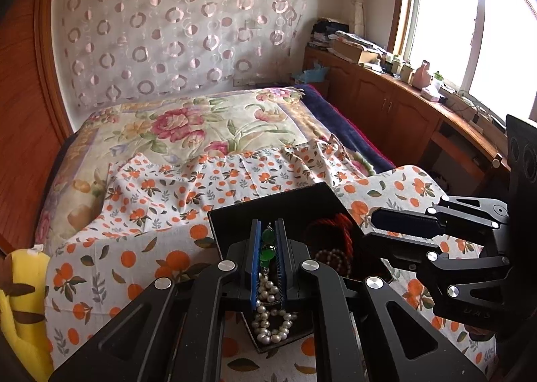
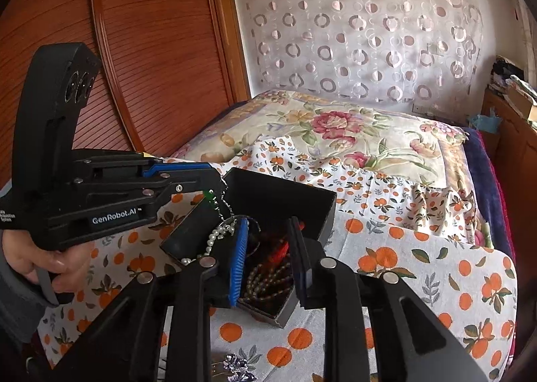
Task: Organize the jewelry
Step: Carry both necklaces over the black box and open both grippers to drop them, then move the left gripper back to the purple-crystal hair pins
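A black open jewelry box (image 1: 268, 205) (image 2: 322, 207) sits on the orange-print cloth. My left gripper (image 1: 267, 241) is shut on a white pearl necklace (image 1: 270, 315) with green beads (image 1: 267, 246), holding it above the box's left compartment; the pearls trail down into it. It also shows in the right wrist view (image 2: 218, 237). My right gripper (image 2: 268, 247) is open over the box's right compartment, which holds a red cord (image 2: 278, 247) and a darker bead strand (image 2: 265, 278). In the left wrist view the right gripper (image 1: 396, 231) is at the box's right side.
The cloth (image 2: 419, 264) covers a table in front of a floral bed (image 1: 201, 120). A sparkly purple brooch (image 2: 238, 367) lies on the cloth near me. A yellow plush (image 1: 20, 298) is at the left. Wooden cabinets (image 1: 386, 103) run under the window.
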